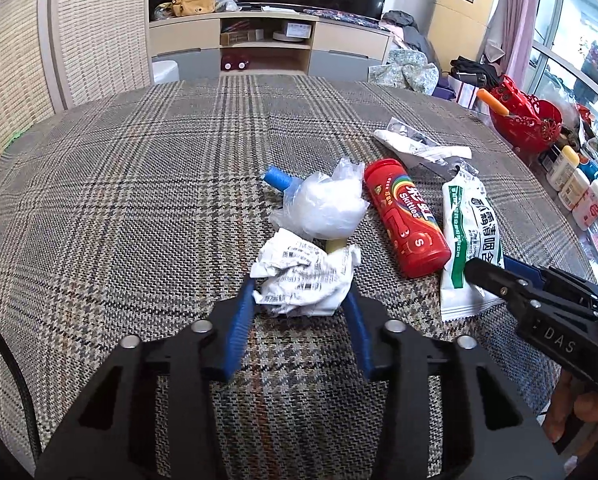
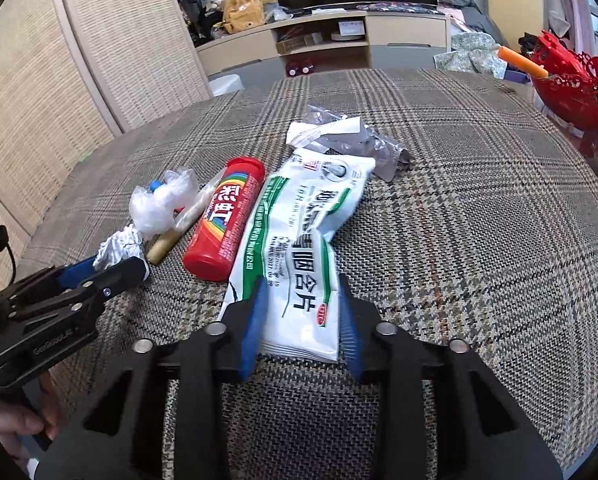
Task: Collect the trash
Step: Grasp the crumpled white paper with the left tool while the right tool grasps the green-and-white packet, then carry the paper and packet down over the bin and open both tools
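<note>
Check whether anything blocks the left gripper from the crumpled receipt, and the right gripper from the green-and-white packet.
Nothing visible does. The left gripper already has the crumpled receipt between its open fingers, and the right gripper straddles the near end of the green-and-white packet. The red Skittles tube lies beside the packet, not across it.

Saw only the tip of the blue tube (image 1: 277,179); lost the rest behind the plastic bag (image 1: 323,208). Glimpsed just a short stretch of the pale stick (image 1: 334,245) between that bag and the crumpled paper (image 1: 299,280). Could not read the paper's tiny print. Could not tell whether the left gripper (image 1: 301,284) pinched the paper or merely flanked it. Lost the packet (image 1: 465,240) at its near corner under the right gripper (image 1: 483,276). Found the right hand (image 1: 559,420) and the left hand (image 2: 15,428) cropped by the frame. Could not make out labels on the bottles (image 1: 579,188) at the edge.
</note>
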A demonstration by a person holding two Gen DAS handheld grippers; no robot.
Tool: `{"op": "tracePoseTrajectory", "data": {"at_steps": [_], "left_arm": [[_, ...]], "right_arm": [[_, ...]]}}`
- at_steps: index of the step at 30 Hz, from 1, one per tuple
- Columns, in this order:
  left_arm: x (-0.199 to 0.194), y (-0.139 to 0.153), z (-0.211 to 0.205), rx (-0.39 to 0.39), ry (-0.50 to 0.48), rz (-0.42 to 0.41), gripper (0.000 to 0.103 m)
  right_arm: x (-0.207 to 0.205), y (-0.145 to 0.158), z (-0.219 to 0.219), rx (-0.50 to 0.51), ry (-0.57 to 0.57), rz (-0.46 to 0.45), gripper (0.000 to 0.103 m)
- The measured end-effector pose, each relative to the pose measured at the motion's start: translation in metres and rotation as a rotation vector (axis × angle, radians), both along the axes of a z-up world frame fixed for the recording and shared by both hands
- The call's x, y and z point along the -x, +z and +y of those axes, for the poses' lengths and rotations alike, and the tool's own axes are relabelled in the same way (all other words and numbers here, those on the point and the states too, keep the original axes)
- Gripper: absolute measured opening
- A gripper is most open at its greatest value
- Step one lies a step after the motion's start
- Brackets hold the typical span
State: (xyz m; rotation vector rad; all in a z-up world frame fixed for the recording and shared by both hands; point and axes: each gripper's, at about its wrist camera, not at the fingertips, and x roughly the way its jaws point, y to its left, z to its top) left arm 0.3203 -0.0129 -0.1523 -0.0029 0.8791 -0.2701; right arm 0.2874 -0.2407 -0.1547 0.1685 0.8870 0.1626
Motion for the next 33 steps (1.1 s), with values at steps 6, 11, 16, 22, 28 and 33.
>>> {"op": "tracePoseTrajectory", "data": {"at_steps": [6, 11, 16, 22, 28, 33], "left_arm": [[0.011, 0.006, -0.002, -0.008, -0.018, -0.018, 0.023], [0.029, 0.021, -0.005, -0.016, -0.027, -0.04, 0.021], [0.057, 0.041, -0.012, -0.019, -0.046, -0.064, 0.021], [0.105, 0.055, -0.024, -0.012, -0.08, -0.073, 0.021], [0.159, 0.056, -0.032, -0.01, -0.097, -0.078, 0.021], [0.203, 0.051, -0.035, 0.005, -0.095, -0.071, 0.021]], "right_arm": [[0.008, 0.007, -0.005, -0.017, 0.007, -0.004, 0.016], [0.022, 0.019, -0.01, -0.013, 0.007, -0.014, 0.01], [0.045, 0.036, -0.021, -0.009, 0.002, -0.03, 0.01], [0.079, 0.052, -0.035, -0.004, -0.002, -0.036, 0.01], [0.12, 0.057, -0.046, 0.008, 0.013, -0.034, 0.01], [0.152, 0.051, -0.047, -0.013, 0.051, -0.018, 0.01]]}}
